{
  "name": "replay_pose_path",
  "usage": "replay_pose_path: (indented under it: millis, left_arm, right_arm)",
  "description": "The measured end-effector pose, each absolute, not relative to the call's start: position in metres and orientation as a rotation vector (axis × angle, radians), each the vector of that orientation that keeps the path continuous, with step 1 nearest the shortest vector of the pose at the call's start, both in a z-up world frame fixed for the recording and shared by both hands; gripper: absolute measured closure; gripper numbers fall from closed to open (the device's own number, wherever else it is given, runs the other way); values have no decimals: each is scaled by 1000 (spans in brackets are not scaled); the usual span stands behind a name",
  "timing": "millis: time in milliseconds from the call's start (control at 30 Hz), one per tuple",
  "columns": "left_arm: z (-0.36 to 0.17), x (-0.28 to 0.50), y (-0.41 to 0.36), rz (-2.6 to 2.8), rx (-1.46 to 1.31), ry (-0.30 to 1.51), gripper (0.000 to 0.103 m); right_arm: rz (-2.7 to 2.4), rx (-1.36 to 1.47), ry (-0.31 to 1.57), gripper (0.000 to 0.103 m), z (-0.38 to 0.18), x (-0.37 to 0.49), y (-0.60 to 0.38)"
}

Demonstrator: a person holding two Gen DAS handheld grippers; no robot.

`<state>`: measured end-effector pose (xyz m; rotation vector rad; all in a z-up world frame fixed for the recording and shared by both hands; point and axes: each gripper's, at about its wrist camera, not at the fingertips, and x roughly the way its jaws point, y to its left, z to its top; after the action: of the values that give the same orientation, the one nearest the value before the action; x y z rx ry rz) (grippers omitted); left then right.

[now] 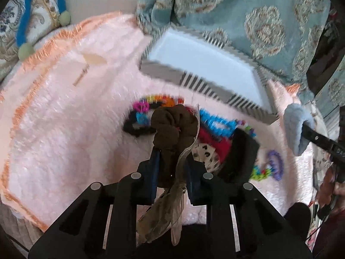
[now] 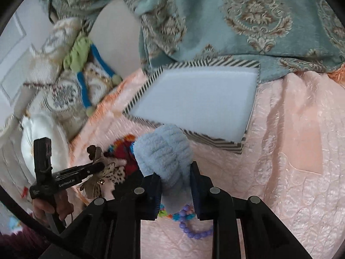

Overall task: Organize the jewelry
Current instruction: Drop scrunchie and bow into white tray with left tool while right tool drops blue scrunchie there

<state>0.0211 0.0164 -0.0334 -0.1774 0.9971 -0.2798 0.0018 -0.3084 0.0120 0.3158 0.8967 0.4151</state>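
Observation:
My left gripper (image 1: 172,151) is shut on a brown scrunchie (image 1: 172,127) with a sheer ribbon, held above a pile of colourful bead bracelets and hair ties (image 1: 215,125) on the pink blanket. My right gripper (image 2: 175,172) is shut on a fluffy light-blue scrunchie (image 2: 163,151), held near the front edge of the striped box (image 2: 140,90) with its white inside. That box also shows in the left wrist view (image 1: 200,84). A purple bead bracelet (image 2: 194,231) lies under the right gripper. The left gripper shows in the right wrist view (image 2: 97,164), the blue scrunchie in the left wrist view (image 1: 295,127).
A pink fluffy blanket (image 1: 64,118) covers the bed. A teal patterned cloth (image 2: 248,21) lies behind the box. Patterned pillows and a blue-and-green cord (image 2: 86,69) sit at the left. A leopard-print hair tie (image 2: 116,172) lies in the pile.

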Motion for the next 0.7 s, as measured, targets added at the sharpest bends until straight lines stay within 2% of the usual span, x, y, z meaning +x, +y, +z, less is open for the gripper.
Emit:
replay_pose_path:
  millis: [433,700]
  left_arm:
    - [28,50,8,-331,-222,881,83]
    - [29,140,-24,-326,-252,906,83]
  right_arm:
    - [294,375,847,81,34,25,-321]
    - [217,402,890,81,10,87,-322]
